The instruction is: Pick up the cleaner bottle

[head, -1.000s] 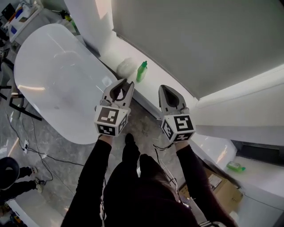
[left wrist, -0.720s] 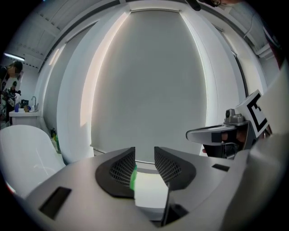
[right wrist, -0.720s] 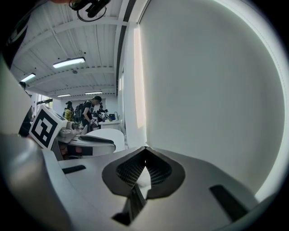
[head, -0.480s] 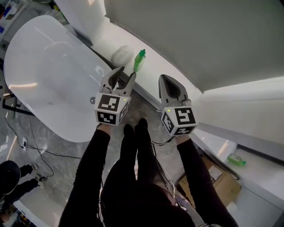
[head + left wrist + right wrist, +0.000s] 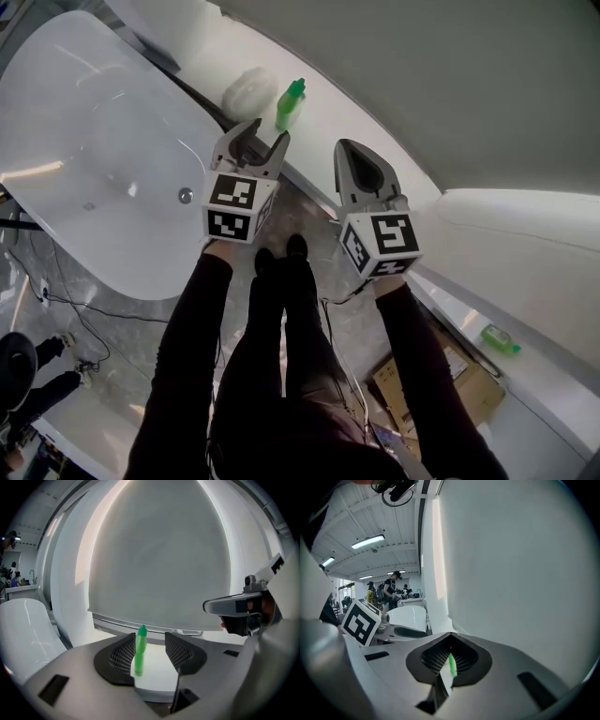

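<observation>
"Pointing where, left gripper point(image 5: 265, 134)?"
"At the green bottle point(image 5: 290, 103), upright on the white ledge point(image 5: 337, 122) under the wall, past the tub point(image 5: 84, 141). Its jaws stand apart, having just been opening; the bottle shows between them, ahead and untouched."
"And the right gripper point(image 5: 347, 148)?"
"Jaws together on nothing, held beside the left, both at the end of black sleeves point(image 5: 187, 356)."

White ledge point(image 5: 323, 127) runs along the wall. The green cleaner bottle point(image 5: 291, 101) stands upright on it, with a white rounded lump point(image 5: 248, 91) just beside it. The grey marbled floor point(image 5: 187, 314) below carries a white tub point(image 5: 94, 159), a cardboard box point(image 5: 441, 389) and loose cables point(image 5: 84, 309).
</observation>
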`<action>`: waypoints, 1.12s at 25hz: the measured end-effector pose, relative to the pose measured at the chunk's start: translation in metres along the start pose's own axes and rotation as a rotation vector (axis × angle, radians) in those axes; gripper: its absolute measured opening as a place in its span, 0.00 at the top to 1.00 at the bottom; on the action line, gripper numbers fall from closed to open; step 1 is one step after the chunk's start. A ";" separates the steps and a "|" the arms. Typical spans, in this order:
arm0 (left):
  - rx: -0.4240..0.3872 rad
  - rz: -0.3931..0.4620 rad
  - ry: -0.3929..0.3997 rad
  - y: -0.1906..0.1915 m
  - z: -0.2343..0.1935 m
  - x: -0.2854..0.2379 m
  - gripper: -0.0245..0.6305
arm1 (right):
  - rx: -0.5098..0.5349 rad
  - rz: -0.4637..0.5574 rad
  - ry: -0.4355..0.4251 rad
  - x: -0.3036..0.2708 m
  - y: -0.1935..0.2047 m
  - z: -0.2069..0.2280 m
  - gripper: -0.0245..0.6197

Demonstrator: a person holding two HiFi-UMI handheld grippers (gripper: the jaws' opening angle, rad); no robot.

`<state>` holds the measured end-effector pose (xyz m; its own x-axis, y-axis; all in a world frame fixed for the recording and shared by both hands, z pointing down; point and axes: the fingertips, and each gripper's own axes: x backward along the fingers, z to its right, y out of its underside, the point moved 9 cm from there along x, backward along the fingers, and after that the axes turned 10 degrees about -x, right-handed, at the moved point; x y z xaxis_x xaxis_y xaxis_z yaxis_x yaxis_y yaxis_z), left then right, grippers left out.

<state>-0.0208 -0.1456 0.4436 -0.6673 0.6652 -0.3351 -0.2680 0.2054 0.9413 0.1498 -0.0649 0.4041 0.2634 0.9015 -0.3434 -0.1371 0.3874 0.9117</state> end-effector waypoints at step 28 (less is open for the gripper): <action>-0.047 -0.173 0.026 0.095 -0.019 -0.150 0.60 | -0.077 -0.058 0.026 -0.079 0.067 0.074 0.96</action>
<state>0.0403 -0.2395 0.5829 -0.6261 0.6041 -0.4930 -0.4117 0.2809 0.8670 0.1901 -0.1242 0.5088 0.2478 0.8817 -0.4016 -0.1962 0.4516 0.8704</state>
